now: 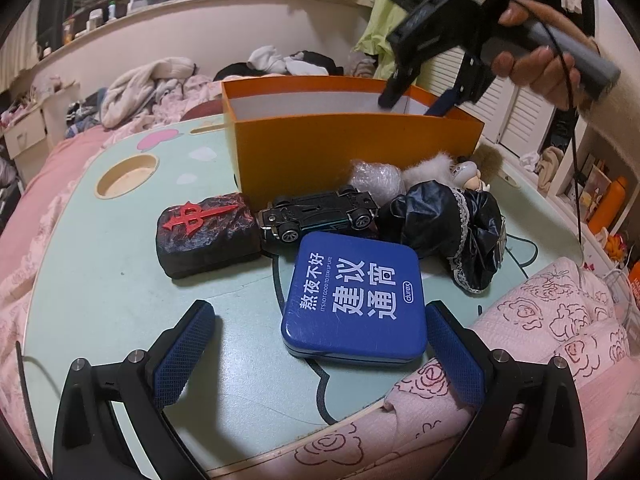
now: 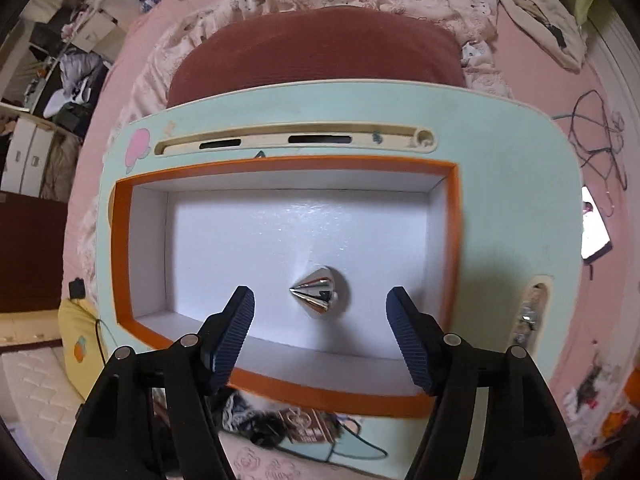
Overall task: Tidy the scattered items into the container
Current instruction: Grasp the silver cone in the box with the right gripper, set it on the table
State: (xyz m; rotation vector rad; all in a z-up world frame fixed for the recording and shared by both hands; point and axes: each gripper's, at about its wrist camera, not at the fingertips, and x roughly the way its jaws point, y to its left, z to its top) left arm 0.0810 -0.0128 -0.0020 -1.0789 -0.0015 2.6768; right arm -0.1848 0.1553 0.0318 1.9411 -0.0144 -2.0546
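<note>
Hanging over the orange box (image 2: 452, 240), the right tongs (image 2: 320, 312) stand wide apart with nothing between them; a silver cone (image 2: 318, 294) lies on the box's white floor, with bare floor all round it. Left tongs (image 1: 320, 316) are wide too, low over the desk (image 1: 100, 288), the blue tin (image 1: 354, 300) between their pads. A toy car (image 1: 320, 212), a dark block (image 1: 208, 234) and a doll (image 1: 448, 220) crowd the box's near wall; the doll's face is hard to make out.

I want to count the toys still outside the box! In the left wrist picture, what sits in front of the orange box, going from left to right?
Black block with the red symbol → upside-down toy car → doll in the black dress.
</note>
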